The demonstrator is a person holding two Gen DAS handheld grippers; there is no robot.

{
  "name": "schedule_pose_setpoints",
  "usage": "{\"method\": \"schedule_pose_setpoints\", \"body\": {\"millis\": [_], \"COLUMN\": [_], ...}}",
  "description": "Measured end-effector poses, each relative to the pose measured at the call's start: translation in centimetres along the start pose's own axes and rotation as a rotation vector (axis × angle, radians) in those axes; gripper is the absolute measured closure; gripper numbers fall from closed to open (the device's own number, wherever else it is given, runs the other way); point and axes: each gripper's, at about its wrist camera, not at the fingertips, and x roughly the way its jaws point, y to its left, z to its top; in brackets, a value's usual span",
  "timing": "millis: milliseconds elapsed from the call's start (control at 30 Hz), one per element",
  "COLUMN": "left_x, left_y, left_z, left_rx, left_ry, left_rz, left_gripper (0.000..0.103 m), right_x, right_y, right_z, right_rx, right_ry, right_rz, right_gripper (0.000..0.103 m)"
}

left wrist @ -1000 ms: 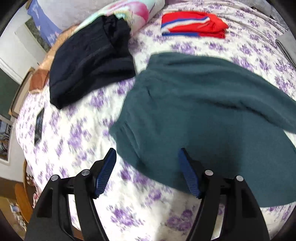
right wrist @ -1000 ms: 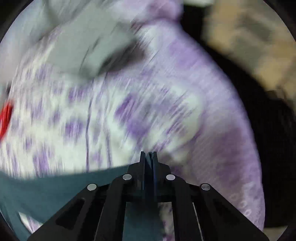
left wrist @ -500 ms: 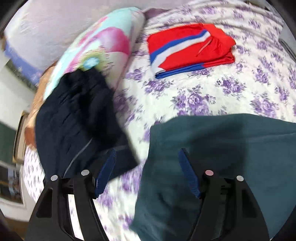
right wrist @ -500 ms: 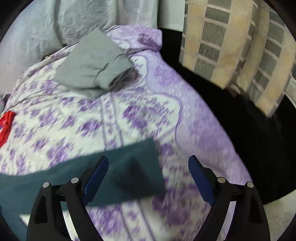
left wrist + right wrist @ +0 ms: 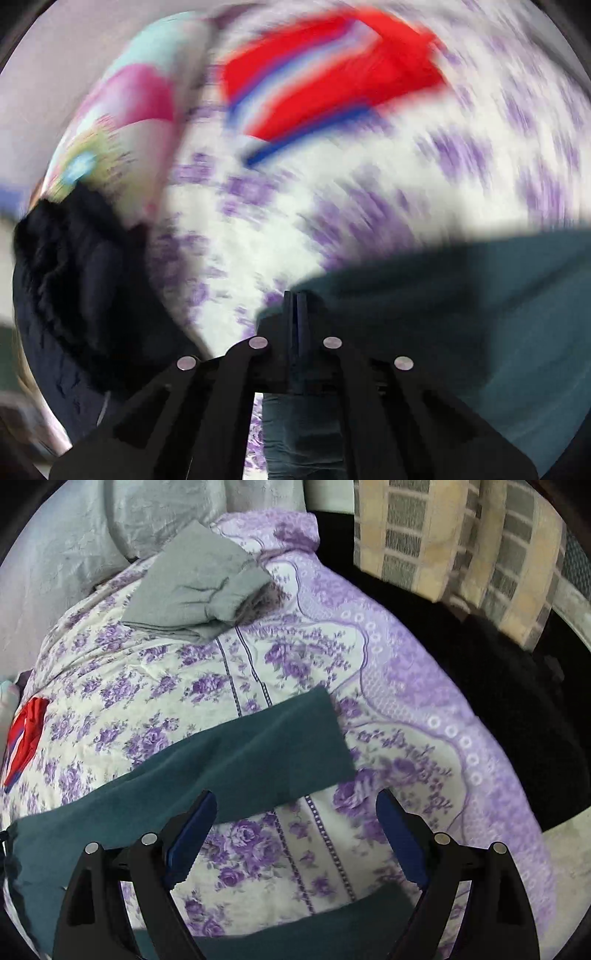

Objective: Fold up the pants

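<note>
Dark teal pants (image 5: 243, 760) lie spread on a bed with a purple flowered cover (image 5: 295, 657). One leg end lies flat just ahead of my right gripper (image 5: 295, 823), which is open and empty above the cover; the other leg (image 5: 314, 934) shows at the bottom edge. In the blurred left wrist view my left gripper (image 5: 295, 299) is shut on the corner of the teal pants (image 5: 461, 314), which hang under the jaws.
Folded red, white and blue shorts (image 5: 325, 85) lie far ahead of the left gripper. A black garment (image 5: 81, 288) and a colourful pillow (image 5: 122, 133) sit at the left. Folded grey clothes (image 5: 195, 583) lie far on the bed. The bed's right edge (image 5: 509, 775) drops off.
My left gripper has closed on the pants' corner and is moving fast. My right gripper, shut on the leg a second ago, has let go and drawn back a little.
</note>
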Motion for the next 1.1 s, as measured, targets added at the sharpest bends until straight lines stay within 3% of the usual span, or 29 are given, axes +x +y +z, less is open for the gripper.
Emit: {"method": "schedule_pose_setpoints", "body": {"millis": [33,100,200,300,367,433,500,533,567,600,633,733,800,833,867,900,933,1033,1100], "left_x": [-0.6,-1.1,-0.8,-0.2,0.4,1.0,1.1,0.8,0.4,-0.4,-0.9,-3.1,-4.6,-5.3,-5.7,-6.3,-6.4,-6.9,-6.7], "left_y": [1.5,2.9,2.8,3.4,3.4,3.9,4.2,4.3,4.3,4.1,3.9,2.9,1.8,0.9,0.3,-0.9,-1.8,-5.4,-7.7], "left_z": [0.5,1.0,1.0,0.6,0.4,0.5,0.3,0.2,0.1,0.1,0.1,-0.1,-0.6,-1.1,-1.3,-1.8,-2.0,-3.9,-5.2], "left_rx": [-0.083,-0.143,-0.119,-0.144,-0.176,-0.171,-0.190,-0.197,-0.196,-0.186,-0.180,-0.169,-0.172,-0.183,-0.189,-0.189,-0.182,-0.164,-0.153], "left_ry": [-0.023,-0.040,-0.034,-0.035,-0.015,0.009,0.028,0.029,0.023,0.008,-0.002,-0.046,-0.069,-0.077,-0.079,-0.081,-0.079,-0.050,-0.023], "left_rz": [-0.009,-0.024,0.030,0.066,0.110,0.178,0.171,0.173,0.176,0.182,0.186,0.167,0.132,0.100,0.074,0.034,0.010,-0.054,-0.093], "left_gripper": [0.103,0.102,0.102,0.102,0.103,0.102,0.100,0.099,0.098,0.096,0.094,0.090,0.081,0.073,0.070,0.069,0.069,0.067,0.067], "right_x": [0.3,1.4,3.0,4.2,5.3,6.3,8.0,8.9,9.0,8.7,8.3,6.3,5.3,4.9,4.8,4.7,4.5,6.0,8.2], "right_y": [0.0,-0.2,-1.8,-3.7,-4.3,-4.5,-4.1,-3.8,-3.7,-3.8,-4.0,-5.5,-5.6,-5.3,-5.0,-4.5,-3.9,-0.2,1.2], "right_z": [0.2,0.6,1.1,1.4,1.8,2.4,2.9,2.9,3.1,3.4,3.7,4.6,4.9,5.1,5.1,5.3,5.5,6.6,7.5], "right_rx": [0.007,0.031,0.111,0.186,0.184,0.163,0.127,0.107,0.092,0.092,0.102,0.160,0.130,0.118,0.111,0.092,0.063,-0.095,-0.131], "right_ry": [0.005,0.023,0.057,0.078,0.090,0.091,0.156,0.204,0.209,0.195,0.183,0.093,0.046,0.036,0.030,0.020,0.003,0.019,0.058], "right_rz": [-0.004,-0.013,-0.062,-0.049,-0.041,-0.013,-0.008,-0.005,-0.009,0.016,0.063,0.082,-0.016,-0.043,-0.021,0.023,0.049,0.034,0.077], "right_gripper": [0.014,0.014,0.014,0.019,0.030,0.035,0.036,0.041,0.066,0.081,0.103,0.103,0.098,0.089,0.052,0.035,0.026,0.027,0.029]}}
